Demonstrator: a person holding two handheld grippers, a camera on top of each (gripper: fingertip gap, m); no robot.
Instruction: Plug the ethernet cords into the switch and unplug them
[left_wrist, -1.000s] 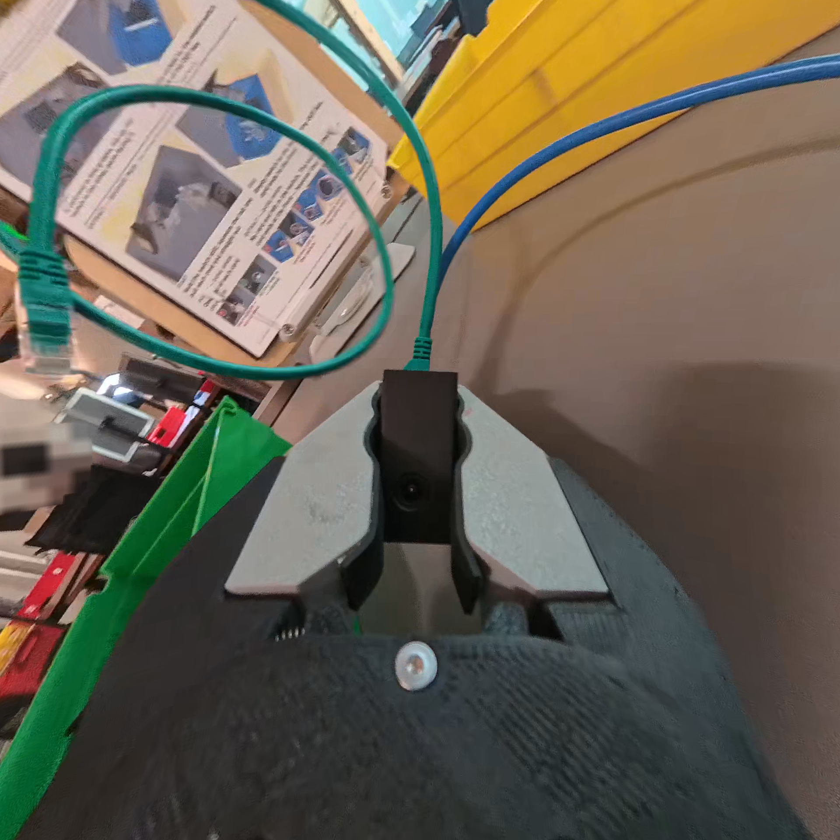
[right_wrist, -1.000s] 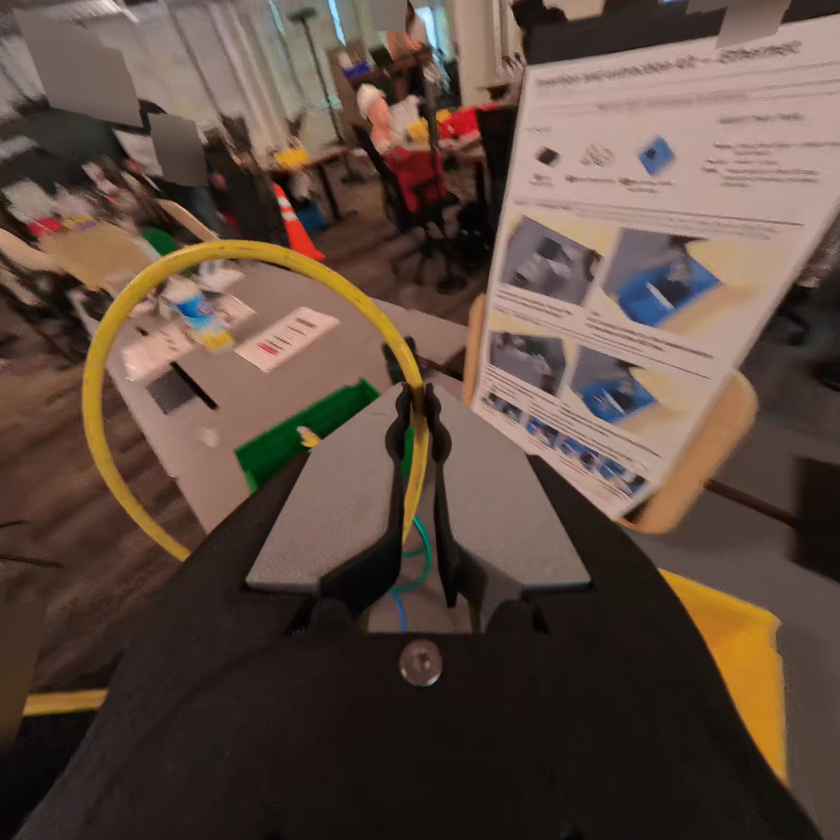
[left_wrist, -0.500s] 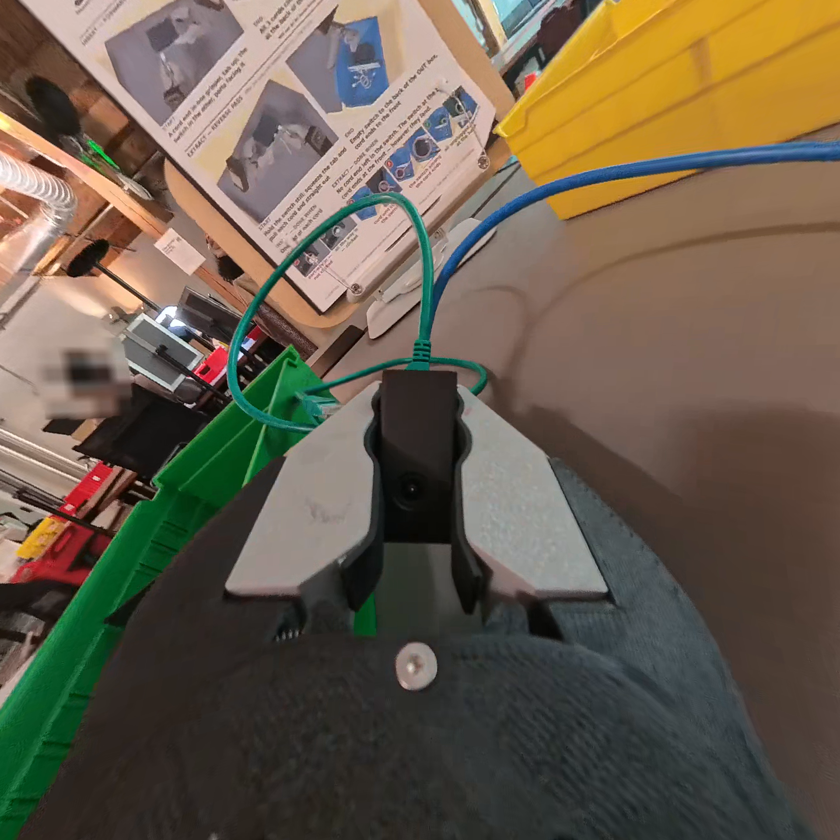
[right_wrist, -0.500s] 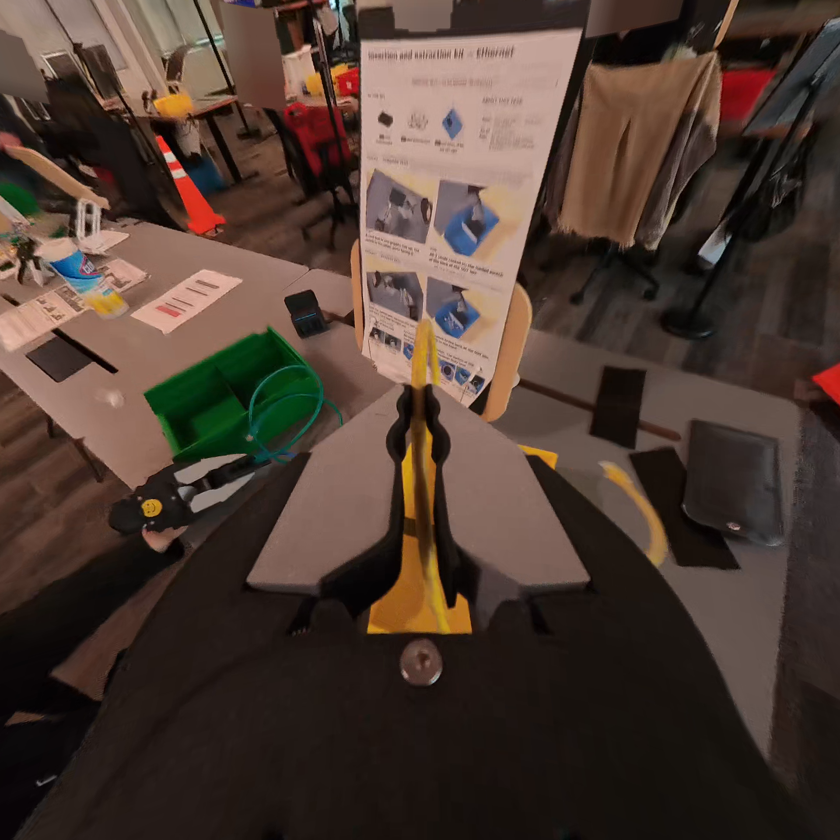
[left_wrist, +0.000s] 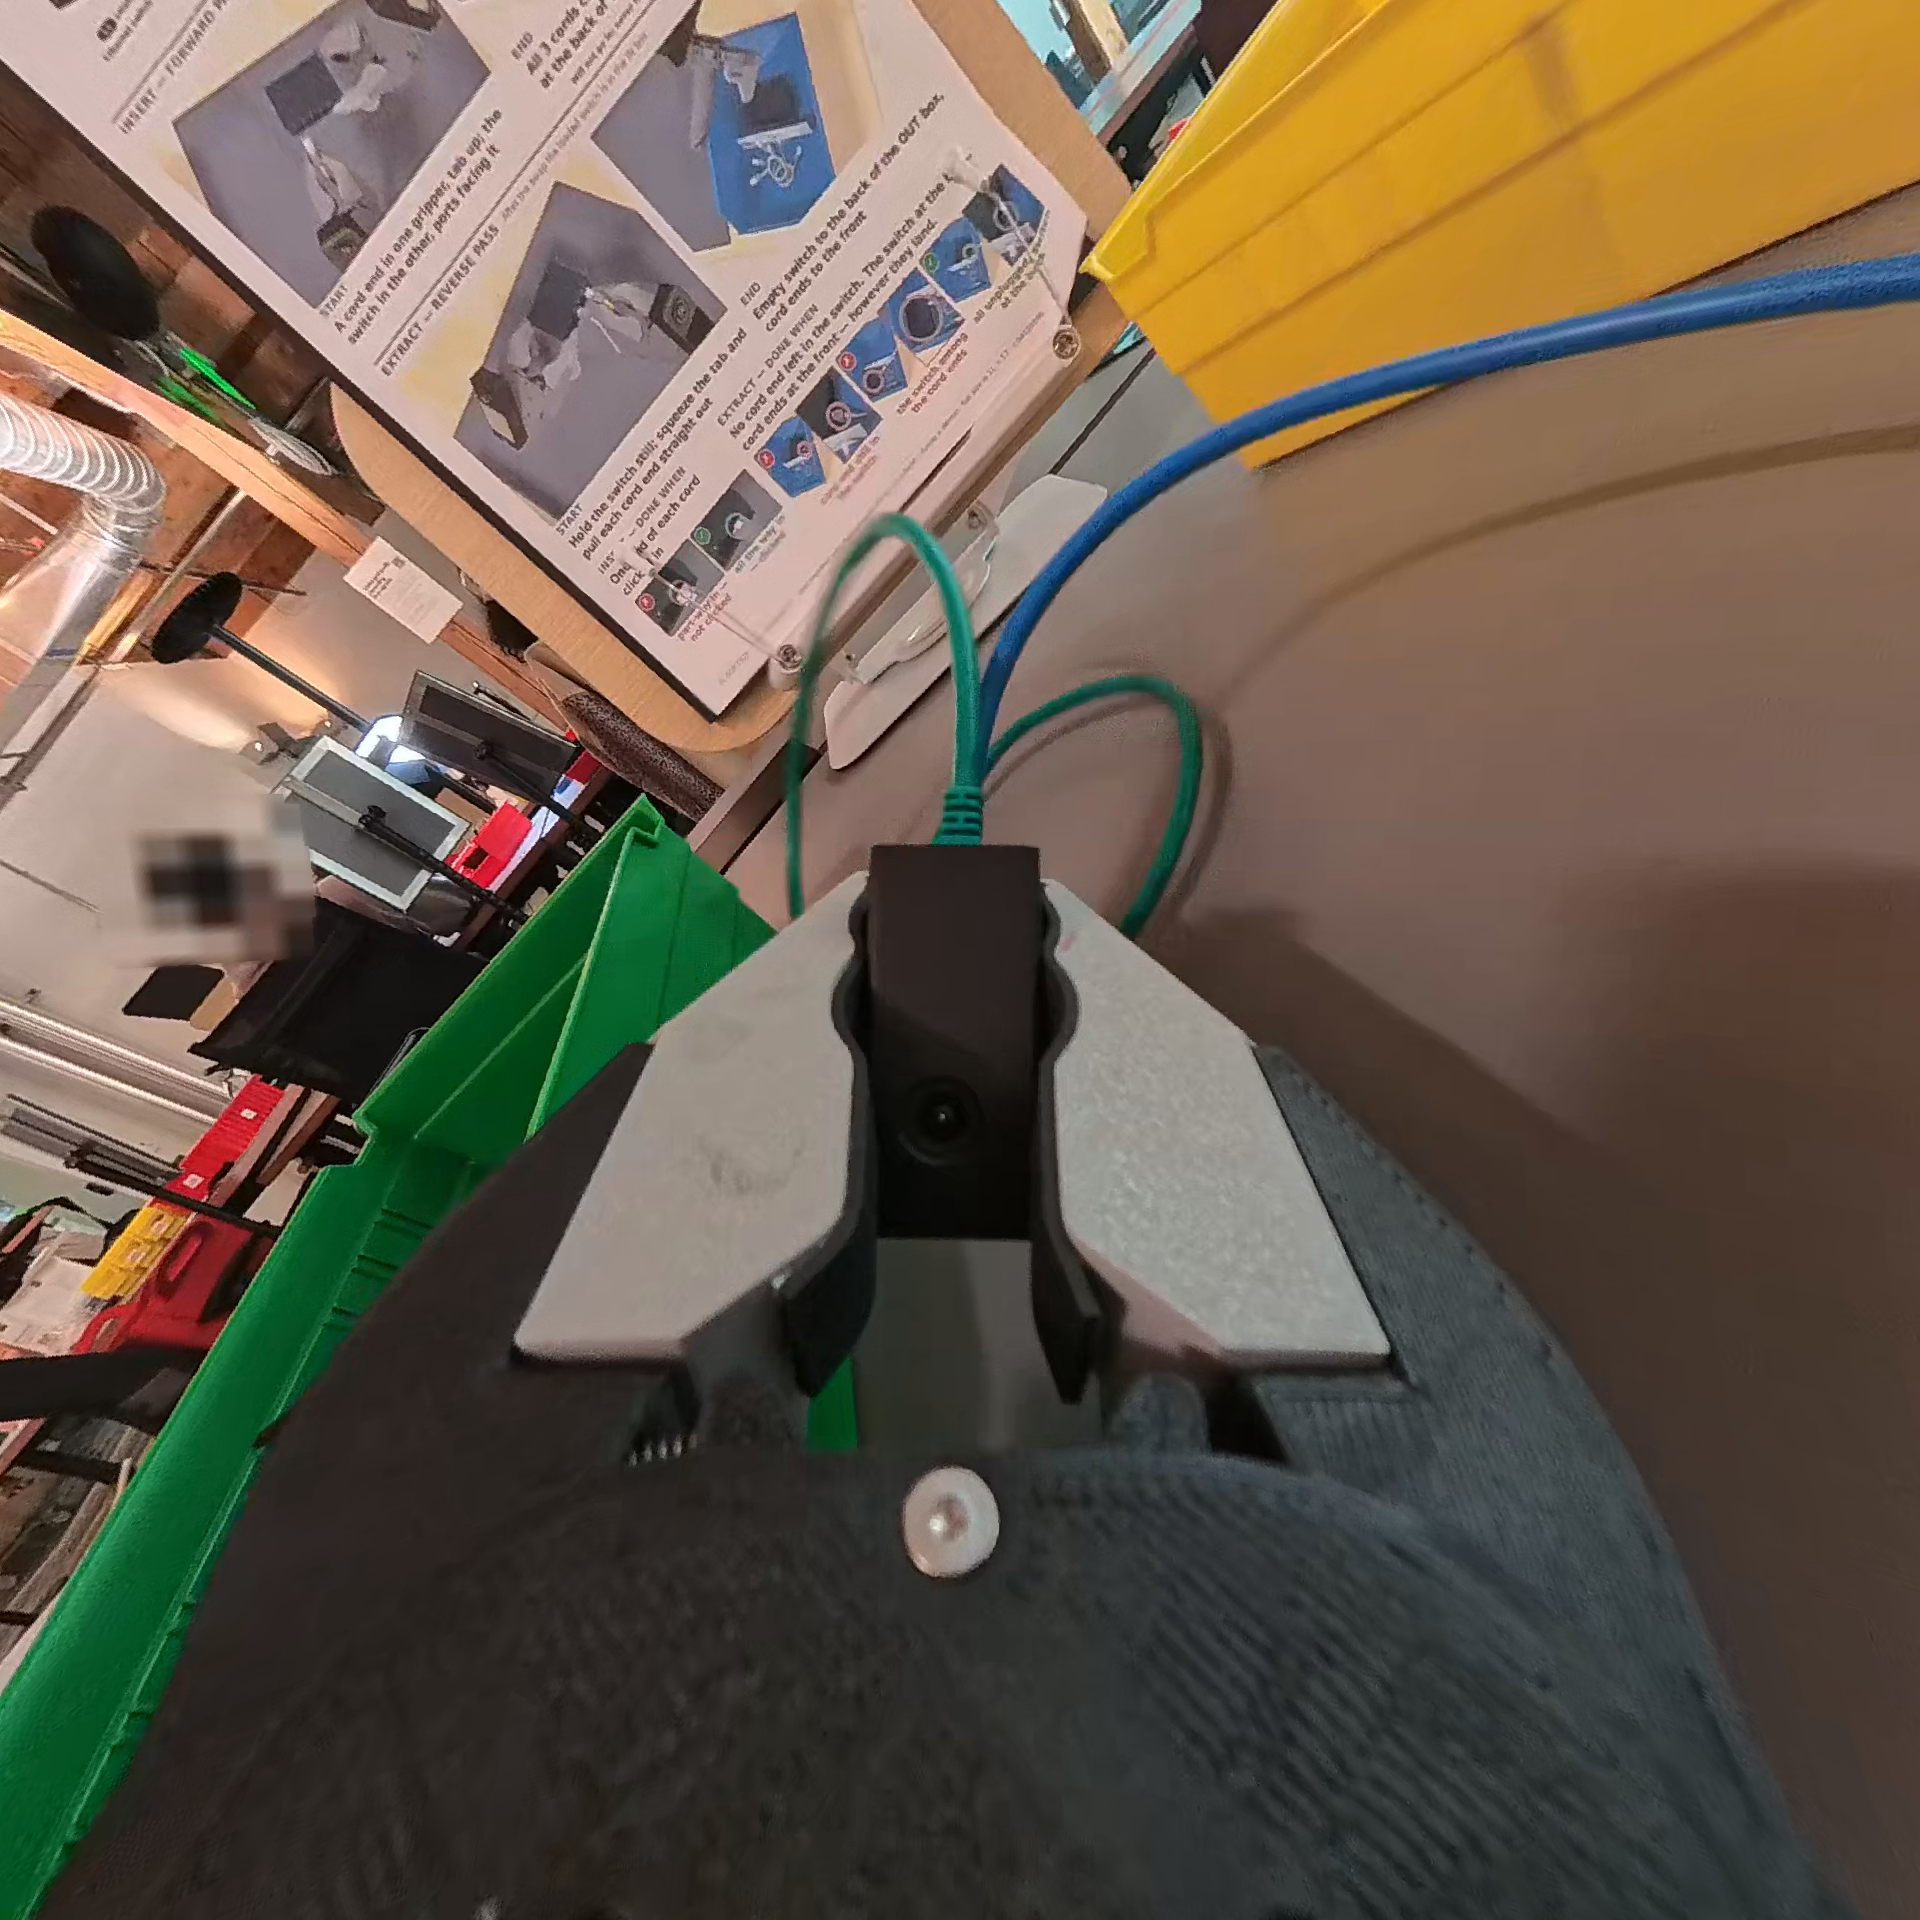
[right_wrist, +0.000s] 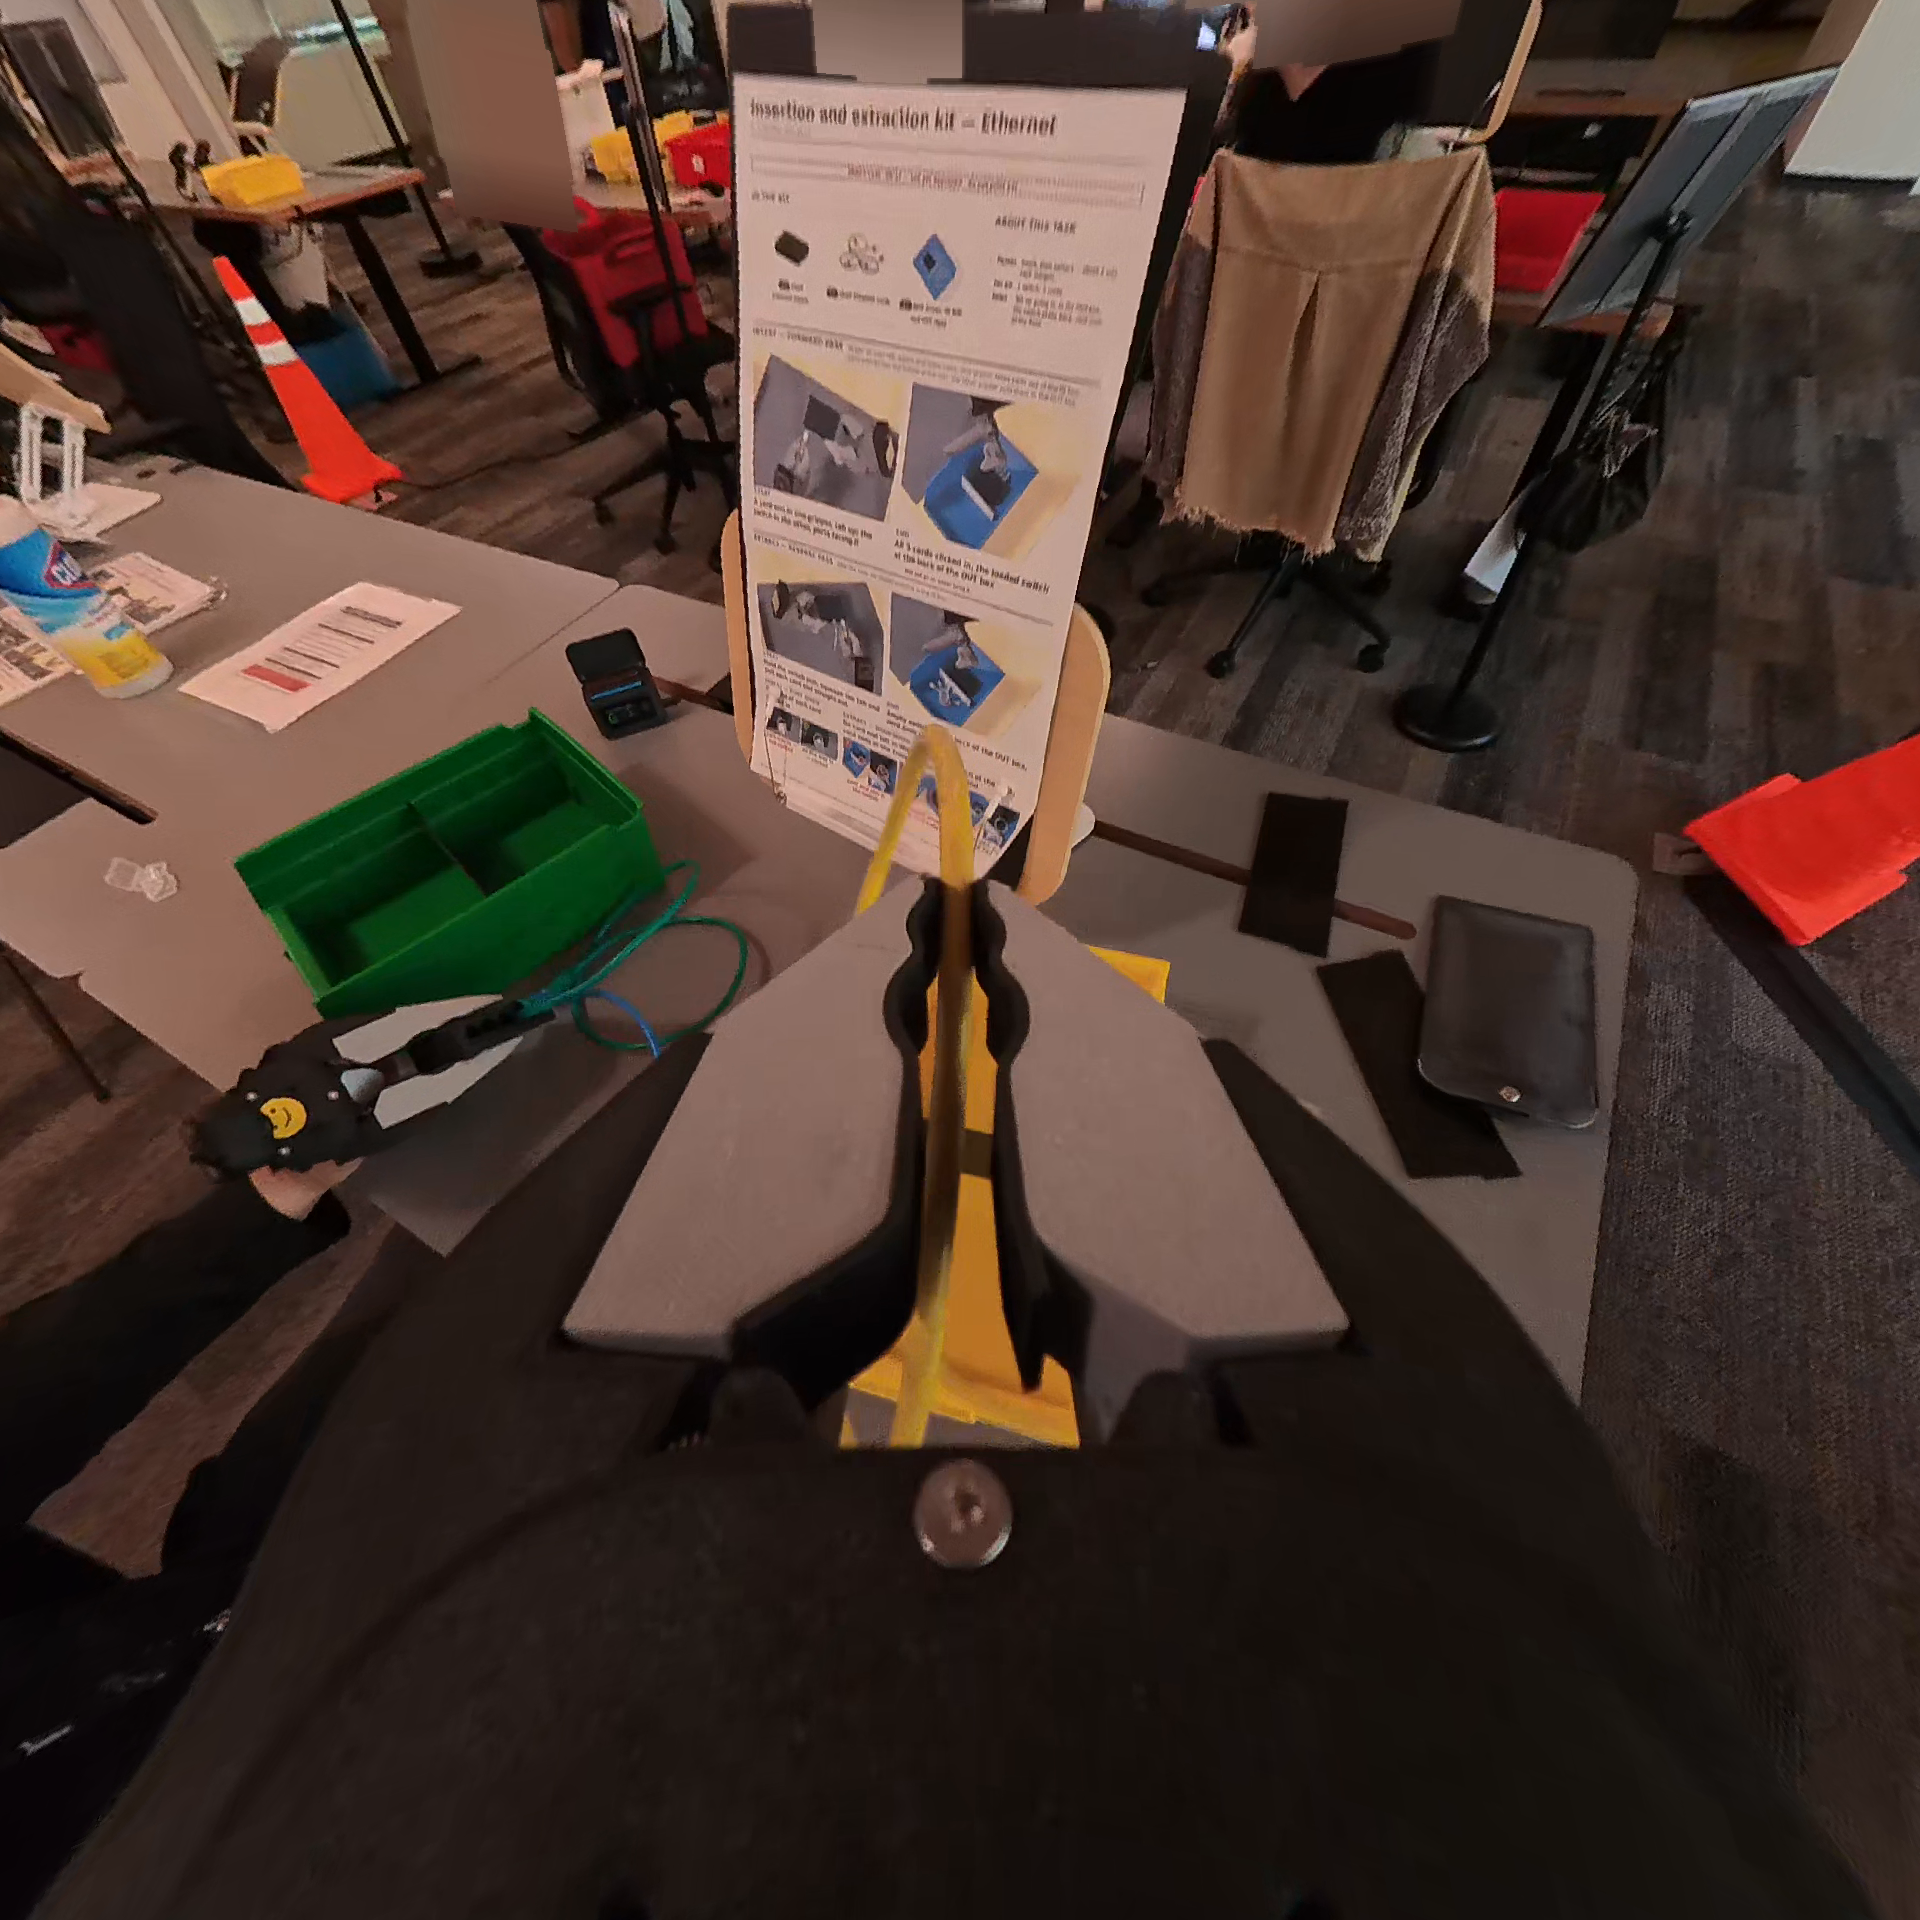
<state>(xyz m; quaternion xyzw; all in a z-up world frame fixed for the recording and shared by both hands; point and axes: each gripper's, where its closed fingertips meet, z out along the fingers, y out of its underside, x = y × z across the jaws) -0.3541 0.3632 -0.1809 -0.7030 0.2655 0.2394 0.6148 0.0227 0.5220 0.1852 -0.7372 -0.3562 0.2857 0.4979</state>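
— What sort of place is this?

— A shared workshop or lab — grey work tables (right_wrist: 312, 540), parts bins in green (right_wrist: 447, 883) and yellow (left_wrist: 1507, 208), an instruction poster (right_wrist: 935, 416) on a stand, an orange traffic cone (right_wrist: 312, 405), office chairs (right_wrist: 644, 343) behind.

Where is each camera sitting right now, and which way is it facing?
Left wrist view: low by the table, looking along the left gripper, shut on the black switch, toward the instruction board.
Right wrist view: high, looking down past the right gripper, shut on the yellow cord; a sleeve shows.
Shared: green bin, green cord, blue cord, board.
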